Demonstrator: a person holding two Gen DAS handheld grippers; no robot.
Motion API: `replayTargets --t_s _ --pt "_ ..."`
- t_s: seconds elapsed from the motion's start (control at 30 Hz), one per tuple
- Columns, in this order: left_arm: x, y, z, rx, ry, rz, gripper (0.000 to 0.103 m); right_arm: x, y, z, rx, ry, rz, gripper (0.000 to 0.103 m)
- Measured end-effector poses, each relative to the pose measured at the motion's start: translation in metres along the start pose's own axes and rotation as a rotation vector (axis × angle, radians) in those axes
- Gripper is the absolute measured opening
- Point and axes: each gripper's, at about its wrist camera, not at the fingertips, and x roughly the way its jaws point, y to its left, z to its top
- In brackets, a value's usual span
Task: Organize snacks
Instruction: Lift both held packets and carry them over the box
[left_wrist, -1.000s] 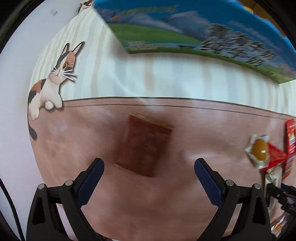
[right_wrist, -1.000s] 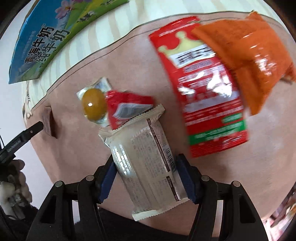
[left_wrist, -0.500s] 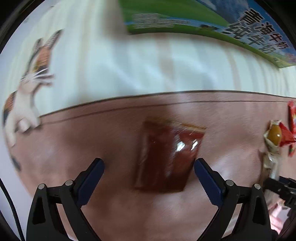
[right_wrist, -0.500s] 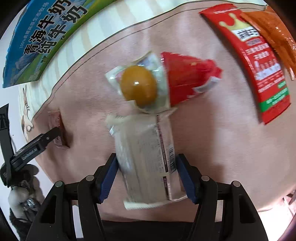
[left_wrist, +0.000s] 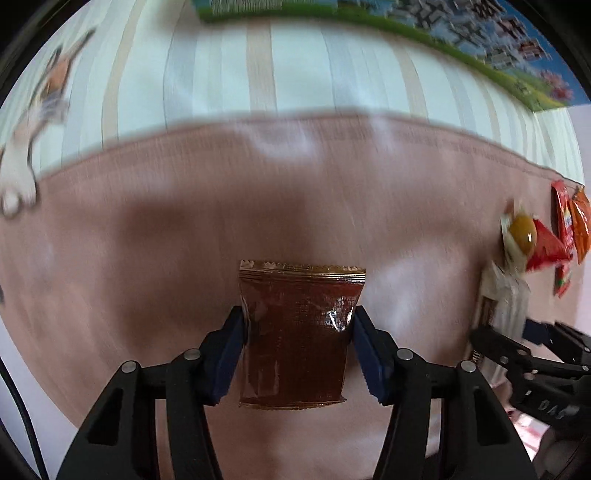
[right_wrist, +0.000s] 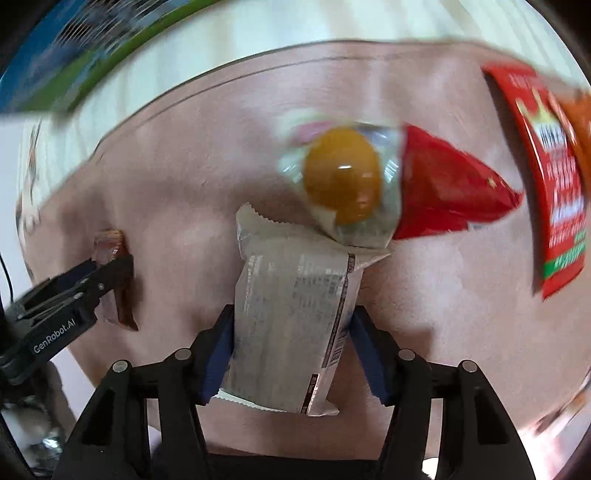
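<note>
Left wrist view: the left gripper (left_wrist: 298, 332) is squeezing a glossy brown sachet (left_wrist: 297, 334), long axis pointing away, over the pink mat (left_wrist: 147, 229).

Right wrist view: the right gripper (right_wrist: 291, 343) is clamping a pale grey snack packet (right_wrist: 291, 310) lengthwise, its far end touching the egg pouch (right_wrist: 343, 177).

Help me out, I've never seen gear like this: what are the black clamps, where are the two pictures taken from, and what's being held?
No robot here: a person holds two handheld grippers, each with a fisheye camera looking along its fingers. In the left one's view, the left gripper pinches a brown packet. In the right one's view, the right gripper clamps a white packet. On the pink mat lie an egg snack, a red pouch and a tall red bag.
</note>
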Motion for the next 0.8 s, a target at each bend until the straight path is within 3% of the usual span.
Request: replayTargets --t_s 0.1,0.37,0.47,0.63,0.73,0.8 --pt "0.006 -0.005 -0.012 0.011 0.022 -0.008 0.055 0.001 0.013 -0.004 -0.079 0.006 -0.015 0.064" --pt "0.029 -0.039 -0.008 0.074 0.063 0.022 0.059 0.005 0.018 -0.004 -0.080 0.028 0.001 0.068" --pt "0.030 -0.070 -0.013 0.084 0.062 0.041 0.059 0.009 0.021 -0.004 -0.091 0.035 -0.011 0.070" --pt "0.019 -0.081 -0.022 0.063 0.040 0.051 0.054 0.023 0.022 -0.004 -0.102 0.021 -0.033 0.069" --pt "0.006 -0.080 -0.016 0.053 0.030 0.017 0.053 0.025 0.023 -0.005 -0.105 0.003 -0.032 0.066" --pt "-0.003 -0.074 0.000 0.035 0.028 -0.042 0.059 0.024 0.020 -0.006 -0.097 0.006 -0.009 0.067"
